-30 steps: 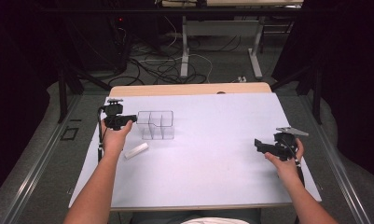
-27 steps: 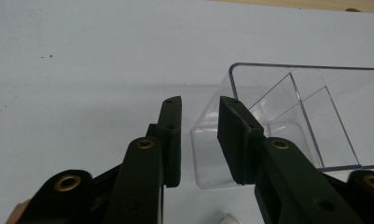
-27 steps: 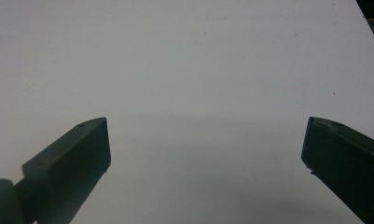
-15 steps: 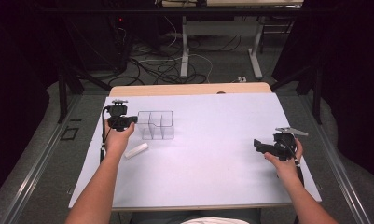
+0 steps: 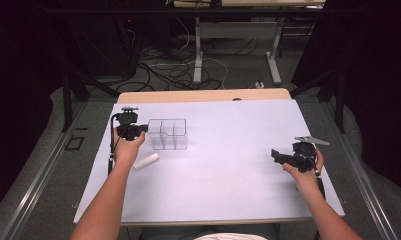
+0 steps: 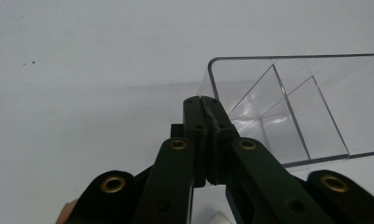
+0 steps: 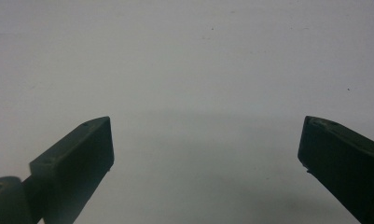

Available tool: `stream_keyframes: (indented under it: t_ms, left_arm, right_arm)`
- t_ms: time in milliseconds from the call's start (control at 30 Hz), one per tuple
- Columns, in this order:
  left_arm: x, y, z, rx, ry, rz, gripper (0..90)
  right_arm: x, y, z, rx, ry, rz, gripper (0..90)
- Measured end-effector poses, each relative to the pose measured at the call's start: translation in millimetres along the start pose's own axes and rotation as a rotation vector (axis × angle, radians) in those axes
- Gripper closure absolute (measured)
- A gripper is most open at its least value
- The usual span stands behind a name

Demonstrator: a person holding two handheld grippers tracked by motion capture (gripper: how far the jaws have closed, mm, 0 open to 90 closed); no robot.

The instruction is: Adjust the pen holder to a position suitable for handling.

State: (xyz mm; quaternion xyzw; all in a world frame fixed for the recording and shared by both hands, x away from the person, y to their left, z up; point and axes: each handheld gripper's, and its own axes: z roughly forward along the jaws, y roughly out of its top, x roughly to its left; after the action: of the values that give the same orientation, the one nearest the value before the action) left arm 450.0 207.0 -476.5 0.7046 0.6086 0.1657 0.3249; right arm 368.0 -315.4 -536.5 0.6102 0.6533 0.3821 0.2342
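Note:
A clear plastic box (image 5: 168,133) with three compartments stands on the white table (image 5: 228,175) at the left. My left gripper (image 5: 143,129) is held just to its left, at the height of its rim. In the left gripper view its jaws are pressed together, the left gripper (image 6: 201,99) tip beside the corner of the clear box (image 6: 287,107), and I see nothing between them. A small white stick (image 5: 146,161) lies on the table near the left hand. My right gripper (image 5: 275,154) hovers at the table's right side, and in its own view the right gripper (image 7: 208,140) is wide open over bare table.
A wooden tabletop strip (image 5: 203,95) shows behind the white sheet. Cables and table legs (image 5: 198,55) lie on the floor beyond. Metal rails (image 5: 48,165) run along both sides of the table.
My left gripper has shifted slightly right, closer to the clear box. The box, the white stick and the right gripper have not moved.

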Motion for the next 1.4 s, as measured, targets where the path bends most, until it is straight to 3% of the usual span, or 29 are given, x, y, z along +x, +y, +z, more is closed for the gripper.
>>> stream_keyframes:
  t_ms: [333,667,1067,1400]
  left_arm:
    - [-28.4,-3.0,5.8,-0.007,-0.045,0.037,90.0]
    - [-60.9,-4.8,12.6,-0.002,-0.099,0.045,90.0]
    - [-95.8,-3.0,24.3,-0.012,-0.134,0.051,90.0]
    - [-114.1,-1.2,30.8,-0.015,-0.152,0.07,90.0]
  right_arm:
    - [0.5,0.0,0.6,0.006,0.009,-0.001,3.6]
    - [0.7,0.0,0.5,0.006,0.012,-0.001,4.1]
    - [1.4,-0.1,0.3,0.007,0.015,0.004,4.5]
    - [0.0,-0.2,0.5,0.008,0.015,-0.001,4.9]
